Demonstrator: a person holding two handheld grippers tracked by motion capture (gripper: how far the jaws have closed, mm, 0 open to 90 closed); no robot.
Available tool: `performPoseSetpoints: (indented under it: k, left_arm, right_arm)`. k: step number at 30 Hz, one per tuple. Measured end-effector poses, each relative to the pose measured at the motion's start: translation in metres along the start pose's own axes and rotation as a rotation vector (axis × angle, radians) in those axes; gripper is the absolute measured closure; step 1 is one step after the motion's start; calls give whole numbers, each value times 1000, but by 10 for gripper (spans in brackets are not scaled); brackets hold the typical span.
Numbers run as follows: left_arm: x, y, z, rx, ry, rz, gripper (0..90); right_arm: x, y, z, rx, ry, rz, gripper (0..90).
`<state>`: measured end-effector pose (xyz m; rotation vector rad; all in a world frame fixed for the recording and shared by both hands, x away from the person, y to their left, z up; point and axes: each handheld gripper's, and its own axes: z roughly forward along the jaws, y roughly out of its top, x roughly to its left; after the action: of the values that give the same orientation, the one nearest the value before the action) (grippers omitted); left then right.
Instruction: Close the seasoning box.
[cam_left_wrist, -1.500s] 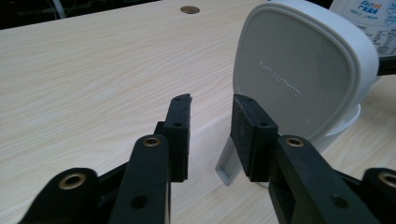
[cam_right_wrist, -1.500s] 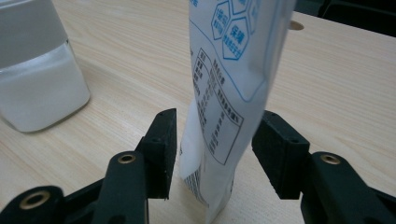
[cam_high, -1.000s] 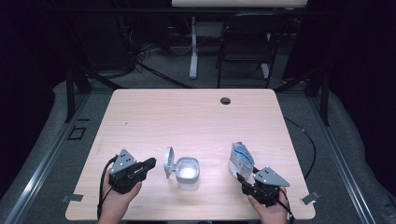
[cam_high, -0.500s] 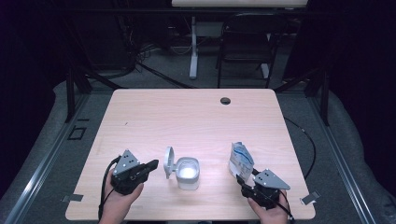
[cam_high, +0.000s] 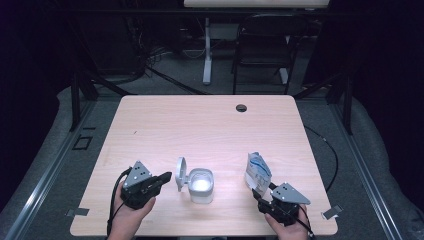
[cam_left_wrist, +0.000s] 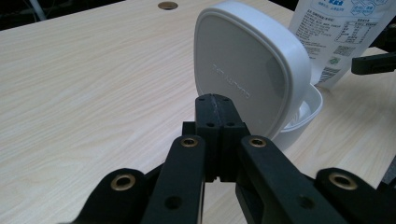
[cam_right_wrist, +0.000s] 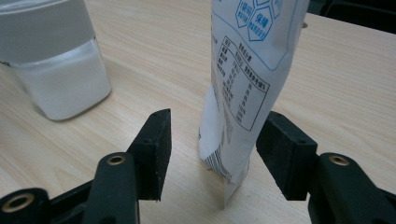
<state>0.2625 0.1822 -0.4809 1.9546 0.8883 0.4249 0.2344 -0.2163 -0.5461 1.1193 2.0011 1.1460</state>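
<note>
Left tongs (cam_high: 162, 178) sit low and left of centre in the high view, held in a hand (cam_high: 131, 216) that enters from the bottom edge. Jaws pressed flat together with nothing between them, as seen in the left gripper view (cam_left_wrist: 218, 122). Their tips point at the raised lid (cam_high: 180, 173) and sit just short of its back face; contact cannot be confirmed.

White container (cam_high: 200, 185) stands on the table (cam_high: 210, 125) in the lower centre of the high view. Lid is hinged open, standing nearly upright on the container's left side. In the left gripper view the lid (cam_left_wrist: 252, 74) takes up the upper centre, with the container rim (cam_left_wrist: 312, 108) behind it to the right. In the right gripper view the container (cam_right_wrist: 56, 56) is at upper left; lower part holds white contents.

Right tongs (cam_high: 265, 194) are at lower right of the high view, held in the other hand (cam_high: 290, 231). Jaws spread wide in the right gripper view (cam_right_wrist: 219, 154).

Printed white pouch (cam_high: 257, 171) stands upright on the table, right of the container and well apart from it. In the right gripper view the pouch (cam_right_wrist: 243, 84) stands between the two jaws, closer to the right-hand jaw, a gap visible on the left side; no grip on it.
</note>
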Motion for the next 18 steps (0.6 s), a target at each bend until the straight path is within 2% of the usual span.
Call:
performPoseSetpoints:
  k: [14, 18]
  left_arm:
    - [-7, 0, 6, 5, -30, 6, 900]
    - [-11, 1, 8, 9, -40, 20, 900]
  right_arm:
    - [1, -2, 0, 3, 3, 3, 462]
    - [0, -3, 0, 2, 2, 4, 463]
